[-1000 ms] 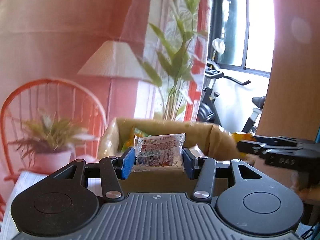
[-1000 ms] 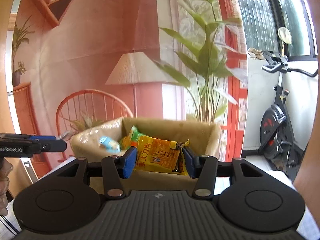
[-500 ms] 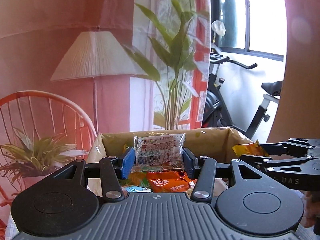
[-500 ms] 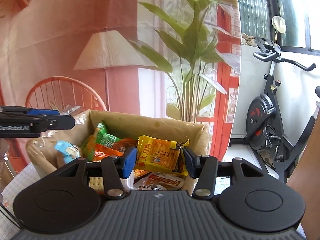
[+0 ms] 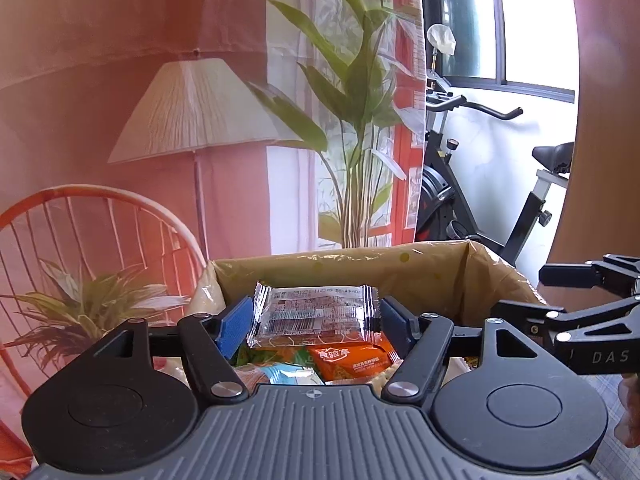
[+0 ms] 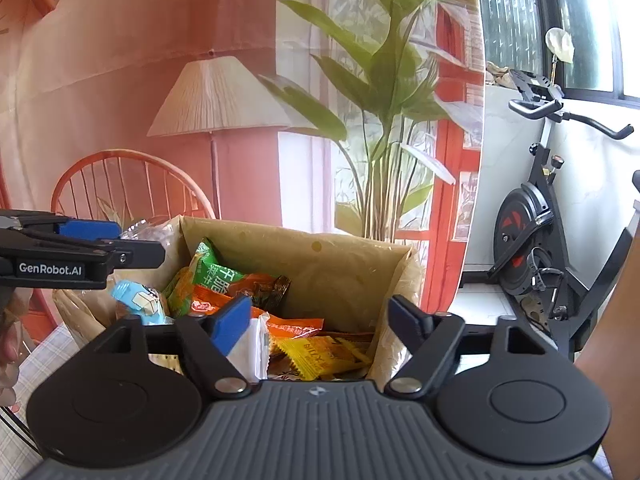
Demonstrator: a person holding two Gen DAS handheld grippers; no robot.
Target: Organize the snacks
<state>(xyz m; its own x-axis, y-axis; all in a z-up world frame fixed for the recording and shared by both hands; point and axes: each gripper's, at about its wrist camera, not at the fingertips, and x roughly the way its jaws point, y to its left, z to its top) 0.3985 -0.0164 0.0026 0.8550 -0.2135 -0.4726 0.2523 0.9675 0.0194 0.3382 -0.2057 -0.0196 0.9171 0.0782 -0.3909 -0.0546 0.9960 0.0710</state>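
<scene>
Left tongs (image 5: 316,316) opening above the lined box (image 5: 420,272); clear-wrapped snack packet (image 5: 314,316) sits between the fingers, gaps visible both sides, above the snacks in the box. Right tongs (image 6: 320,318) opening, nothing between; yellow packet (image 6: 324,354) lies inside the box below.

A home living room: exercise bike (image 6: 532,240) at three o'clock by the window (image 5: 520,20), printed lamp-and-chair backdrop (image 5: 120,80) at ten o'clock.
</scene>
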